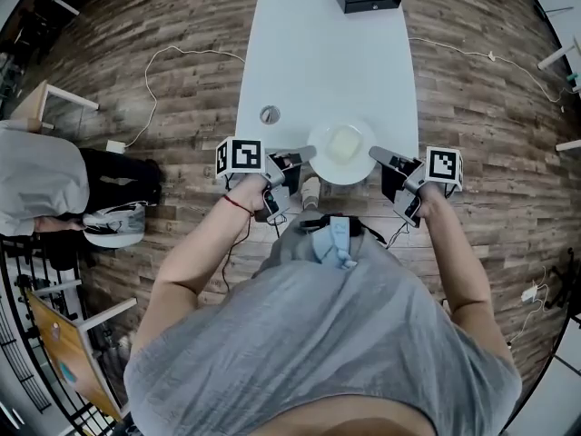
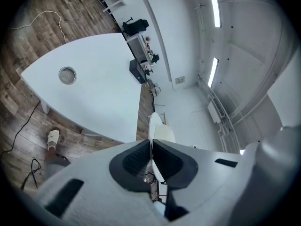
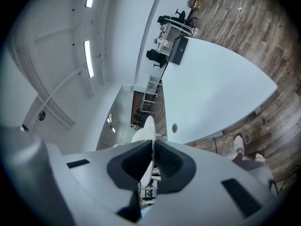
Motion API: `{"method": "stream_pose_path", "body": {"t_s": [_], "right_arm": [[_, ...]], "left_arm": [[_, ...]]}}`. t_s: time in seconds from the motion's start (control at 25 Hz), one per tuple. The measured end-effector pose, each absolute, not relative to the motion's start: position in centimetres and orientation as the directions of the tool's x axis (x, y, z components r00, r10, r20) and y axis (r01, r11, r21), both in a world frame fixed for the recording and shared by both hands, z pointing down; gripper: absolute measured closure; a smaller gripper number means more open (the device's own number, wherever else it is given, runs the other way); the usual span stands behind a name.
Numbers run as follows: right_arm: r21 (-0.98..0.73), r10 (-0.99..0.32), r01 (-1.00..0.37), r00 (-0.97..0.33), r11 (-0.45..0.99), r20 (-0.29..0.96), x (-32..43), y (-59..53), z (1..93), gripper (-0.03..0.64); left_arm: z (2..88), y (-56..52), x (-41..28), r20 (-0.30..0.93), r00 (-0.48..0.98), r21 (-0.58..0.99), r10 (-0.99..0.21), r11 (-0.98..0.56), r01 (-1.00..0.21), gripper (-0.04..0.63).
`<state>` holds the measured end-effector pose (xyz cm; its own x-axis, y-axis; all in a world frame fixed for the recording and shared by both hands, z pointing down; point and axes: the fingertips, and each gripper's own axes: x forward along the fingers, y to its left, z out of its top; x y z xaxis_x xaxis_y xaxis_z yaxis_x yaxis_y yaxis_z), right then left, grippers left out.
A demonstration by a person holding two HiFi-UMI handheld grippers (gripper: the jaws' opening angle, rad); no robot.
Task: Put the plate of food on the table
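Position: you held the plate [image 1: 341, 173] at the near end of the table [image 1: 318, 62], partly over the tabletop and partly past its edge. No view showed whether it was touching the surface.
Food: a pale yellow block [image 1: 345, 143] sat in the middle of the plate and looked level.
Left side: your left gripper [image 1: 306, 156] was clamped on the plate's left rim, with the thin edge pinched between the jaws.
Right side: your right gripper [image 1: 376, 156] was clamped the same way on the opposite rim.
Step, as judged: the set-down looked unfinished, because the plate was not yet fully over the table.
Risk, overhang: had you let go there, the overhanging part could have tipped the plate off the near edge.
Risk, uneven hands: if you had lowered or released one side first, the plate would have tilted and the block could have slid.
Risk, grip: each pinch caught only a thin rim, so a twist could have slipped it free.
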<state>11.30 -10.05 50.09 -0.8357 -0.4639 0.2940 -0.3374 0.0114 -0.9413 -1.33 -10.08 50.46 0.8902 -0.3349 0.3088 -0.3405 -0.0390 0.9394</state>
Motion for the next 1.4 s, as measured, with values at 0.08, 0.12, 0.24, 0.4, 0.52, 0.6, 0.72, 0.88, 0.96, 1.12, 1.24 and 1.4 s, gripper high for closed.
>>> {"method": "stream_pose_path", "body": {"t_s": [0.08,0.12,0.24,0.4,0.52,0.6,0.72,0.88,0.96,1.12,1.24,1.4], "right_arm": [[-0.939,-0.471,-0.345,-0.828,0.000,0.304,11.2,-11.7,50.6,0.580],[-0.936,-0.474,-0.352,-0.823,-0.007,0.313,11.1,-12.5,50.8,0.580],[-0.928,-0.485,-0.372,-0.810,-0.012,0.331,11.1,-15.8,51.2,0.580],[-0.922,-0.496,-0.387,-0.798,-0.012,0.342,10.8,-19.9,51.6,0.580],[-0.921,-0.509,-0.389,-0.790,-0.016,0.342,10.4,-22.5,51.7,0.580],[-0.919,-0.518,-0.394,-0.783,-0.015,0.344,10.3,-24.0,51.8,0.580],[-0.916,-0.525,-0.401,-0.774,-0.024,0.353,10.0,-26.1,52.1,0.580],[-0.911,-0.541,-0.411,-0.761,-0.024,0.357,10.0,-27.3,52.4,0.580],[-0.908,-0.549,-0.417,-0.754,-0.026,0.362,10.2,-27.5,52.7,0.580],[-0.908,-0.547,-0.419,-0.755,-0.024,0.362,10.3,-27.4,53.4,0.580],[-0.903,-0.539,-0.429,-0.755,-0.024,0.373,10.5,-27.6,54.0,0.580],[-0.887,-0.514,-0.460,-0.753,-0.034,0.410,11.6,-29.1,55.0,0.580]], "left_arm": [[51.1,-12.0,-1.4,0.312,0.893,0.939,-0.323,-0.039,-0.342,0.565],[51.4,-12.9,-1.5,0.315,0.894,0.938,-0.318,-0.040,-0.344,0.565],[51.8,-16.2,-1.5,0.316,0.897,0.938,-0.309,-0.044,-0.345,0.565],[52.4,-20.2,-1.9,0.322,0.900,0.937,-0.294,-0.040,-0.348,0.565],[52.4,-22.9,-2.1,0.327,0.902,0.934,-0.281,-0.049,-0.353,0.565],[52.5,-24.5,-2.3,0.329,0.904,0.933,-0.273,-0.054,-0.355,0.565],[52.8,-27.0,-2.7,0.330,0.907,0.932,-0.262,-0.059,-0.357,0.565],[53.2,-28.4,-2.7,0.336,0.909,0.928,-0.247,-0.076,-0.364,0.565],[53.6,-28.5,-2.4,0.345,0.908,0.924,-0.239,-0.084,-0.373,0.565],[54.5,-28.5,-2.1,0.361,0.904,0.917,-0.230,-0.090,-0.389,0.563],[55.1,-28.9,-2.0,0.366,0.901,0.914,-0.233,-0.094,-0.395,0.563],[56.0,-30.2,-1.1,0.377,0.895,0.910,-0.240,-0.082,-0.406,0.563]]}}
